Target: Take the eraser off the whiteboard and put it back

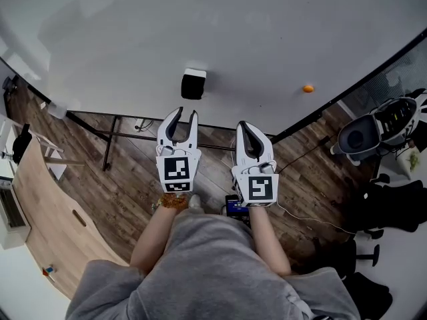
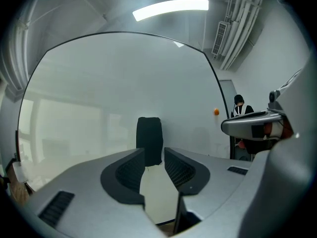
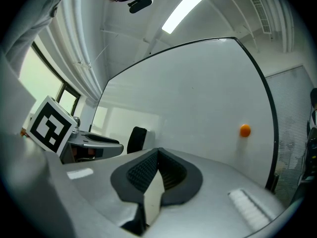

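2 white hand-held grippers sit nearest, both pointing level at the board. The left gripper (image 1: 186, 117) has its jaws partly apart with nothing between the ribbed black pads. The right gripper (image 1: 243, 128) has its jaw tips together and is empty. Just beyond the left gripper's tips, and lined up with their gap, is the black, white-backed block eraser (image 1: 193, 84). It clings upright to the large white, black-framed whiteboard (image 1: 233, 39), still short of the pads. Farther right on the board is 1 small round orange magnet (image 1: 307, 89), well apart from the eraser.

The step in hand looks like the reach to take the eraser off. Next, the left gripper probably needs to go straight ahead until the pads flank the eraser's 2 sides. It would then close firmly and pull squarely away from the board.
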{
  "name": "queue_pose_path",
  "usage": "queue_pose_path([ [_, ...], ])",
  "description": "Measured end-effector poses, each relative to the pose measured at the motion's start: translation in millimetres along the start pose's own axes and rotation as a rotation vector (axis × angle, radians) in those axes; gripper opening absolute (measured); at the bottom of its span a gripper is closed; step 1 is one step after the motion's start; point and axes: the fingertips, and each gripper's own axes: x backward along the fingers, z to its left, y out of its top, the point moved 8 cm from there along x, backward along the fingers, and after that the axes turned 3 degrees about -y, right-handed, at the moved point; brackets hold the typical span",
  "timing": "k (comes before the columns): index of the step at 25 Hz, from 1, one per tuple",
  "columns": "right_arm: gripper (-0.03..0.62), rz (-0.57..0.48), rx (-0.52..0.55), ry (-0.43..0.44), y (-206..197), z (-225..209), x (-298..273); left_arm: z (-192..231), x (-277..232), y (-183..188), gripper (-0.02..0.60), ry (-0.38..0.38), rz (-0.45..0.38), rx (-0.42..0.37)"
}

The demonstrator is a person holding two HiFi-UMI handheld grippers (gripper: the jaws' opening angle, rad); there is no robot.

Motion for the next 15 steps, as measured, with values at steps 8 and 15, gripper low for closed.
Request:
queue_pose_path([
  [8, 0.011, -0.014, -0.014, -0.017, -4, -3, -4, 4, -14, 1, 0.144, -0.017, 0.001, 0.000],
  [15, 0.011, -0.013, -0.011, -0.022, -4, -6, -11, 8, -26, 2, 0.196, -0.014, 0.004, -0.006],
])
